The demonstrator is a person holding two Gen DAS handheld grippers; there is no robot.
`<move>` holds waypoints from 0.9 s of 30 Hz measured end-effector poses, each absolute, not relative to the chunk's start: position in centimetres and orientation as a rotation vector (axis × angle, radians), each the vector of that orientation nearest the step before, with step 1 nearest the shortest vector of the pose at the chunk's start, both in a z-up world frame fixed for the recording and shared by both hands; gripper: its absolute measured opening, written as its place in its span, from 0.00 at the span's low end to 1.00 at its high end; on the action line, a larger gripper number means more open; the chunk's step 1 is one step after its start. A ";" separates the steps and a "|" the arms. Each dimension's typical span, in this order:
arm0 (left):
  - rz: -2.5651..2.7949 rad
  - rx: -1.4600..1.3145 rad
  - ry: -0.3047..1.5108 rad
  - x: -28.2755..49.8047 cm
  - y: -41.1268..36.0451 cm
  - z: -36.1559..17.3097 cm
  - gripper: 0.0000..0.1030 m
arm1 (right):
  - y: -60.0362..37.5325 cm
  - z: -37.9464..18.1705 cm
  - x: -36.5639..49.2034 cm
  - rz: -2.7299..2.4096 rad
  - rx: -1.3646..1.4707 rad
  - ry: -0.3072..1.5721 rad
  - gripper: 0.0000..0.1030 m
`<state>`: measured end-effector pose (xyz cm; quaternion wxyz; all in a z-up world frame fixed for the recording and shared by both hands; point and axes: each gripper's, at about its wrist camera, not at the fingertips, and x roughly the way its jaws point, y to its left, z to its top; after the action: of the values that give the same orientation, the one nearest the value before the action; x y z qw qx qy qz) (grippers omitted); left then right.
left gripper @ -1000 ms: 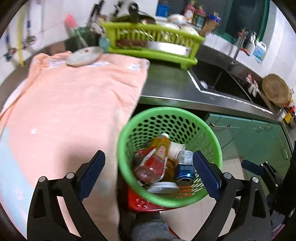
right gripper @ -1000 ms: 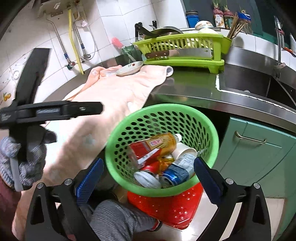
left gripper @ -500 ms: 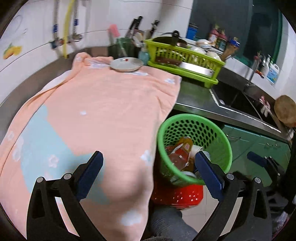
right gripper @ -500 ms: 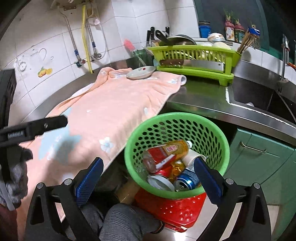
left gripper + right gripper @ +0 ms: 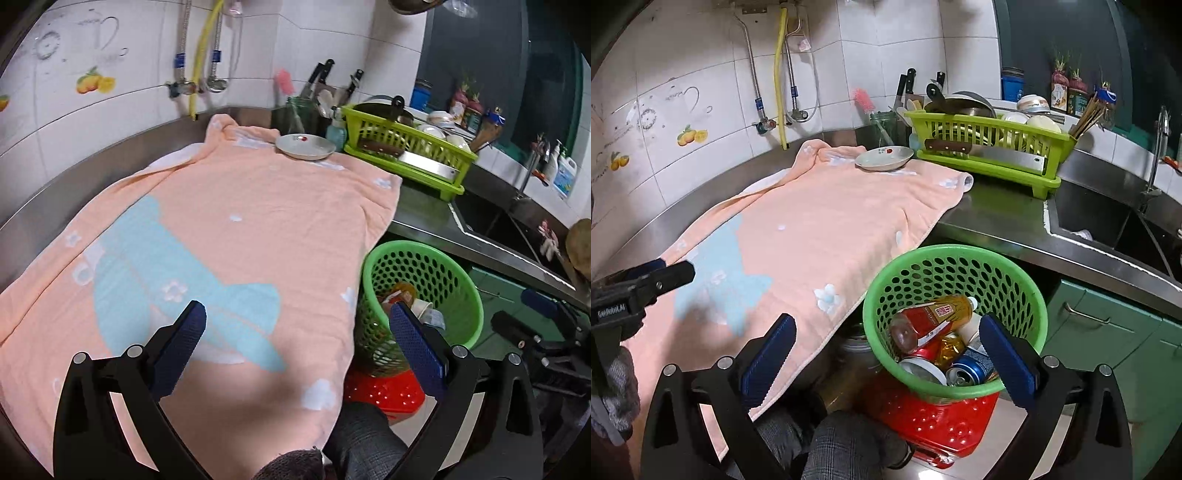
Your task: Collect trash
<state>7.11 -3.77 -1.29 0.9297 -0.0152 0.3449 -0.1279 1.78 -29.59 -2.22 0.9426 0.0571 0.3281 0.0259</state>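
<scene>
A green perforated basket (image 5: 1030,295) (image 5: 465,284) sits below the counter edge on a red crate (image 5: 934,417). It holds a bottle with a red label (image 5: 934,312), a blue can (image 5: 971,369), a red can and a white cup. My right gripper (image 5: 886,347) is open and empty, above the basket's left rim. My left gripper (image 5: 295,332) is open and empty, over the peach towel (image 5: 240,229), left of the basket. The left gripper also shows at the left edge of the right wrist view (image 5: 639,288).
A white dish (image 5: 884,158) rests at the towel's far end. A lime dish rack (image 5: 990,151) with a cleaver and bowls stands behind it. A sink (image 5: 1108,221) lies to the right. Green cabinets (image 5: 1108,332) are below the counter. The person's knee (image 5: 849,443) is at the bottom.
Both grippers have pulled up and back from the basket. The left one has swung left over the towel. Both stay open and empty.
</scene>
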 end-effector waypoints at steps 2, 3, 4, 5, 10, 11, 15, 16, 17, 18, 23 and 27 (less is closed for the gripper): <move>-0.256 -0.040 0.707 6.9 -3.5 -1.3 0.95 | -29.7 -2.1 1.6 0.050 0.129 0.664 0.93; -0.249 -0.039 0.706 6.7 -3.5 -1.4 0.95 | -29.7 -2.0 1.5 0.044 0.130 0.664 0.93; -0.245 -0.034 0.704 6.7 -3.6 -1.3 0.95 | -29.7 -2.0 1.5 0.041 0.131 0.665 0.93; -0.246 -0.027 0.702 6.6 -3.7 -1.3 0.95 | -29.8 -2.0 1.5 0.041 0.137 0.667 0.93; -0.259 0.001 0.701 6.3 -4.7 -1.4 0.95 | -30.0 -2.1 1.4 0.040 0.148 0.679 0.93; -0.262 0.001 0.702 6.2 -4.7 -1.4 0.95 | -29.9 -2.1 1.4 0.039 0.143 0.679 0.93; -0.265 0.000 0.704 6.1 -4.7 -1.5 0.95 | -30.0 -2.1 1.5 0.040 0.147 0.684 0.93; -0.265 0.000 0.704 6.1 -4.7 -1.5 0.95 | -30.1 -2.1 1.5 0.038 0.149 0.684 0.93; -0.264 -0.002 0.706 6.1 -4.7 -1.5 0.95 | -30.2 -2.1 1.4 0.035 0.150 0.684 0.93; -0.262 -0.003 0.708 6.2 -4.7 -1.5 0.95 | -30.2 -2.1 1.4 0.035 0.152 0.685 0.93; -0.262 -0.005 0.720 6.2 -4.7 -1.8 0.95 | -30.5 -2.1 1.4 0.033 0.165 0.686 0.93; -0.266 -0.008 0.720 6.3 -4.9 -1.8 0.95 | -30.7 -2.0 1.4 0.030 0.176 0.685 0.93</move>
<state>6.28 -4.85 -1.81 0.9273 -0.0041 0.3511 -0.1299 1.43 -30.72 -2.00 0.9379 0.0863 0.3356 0.0148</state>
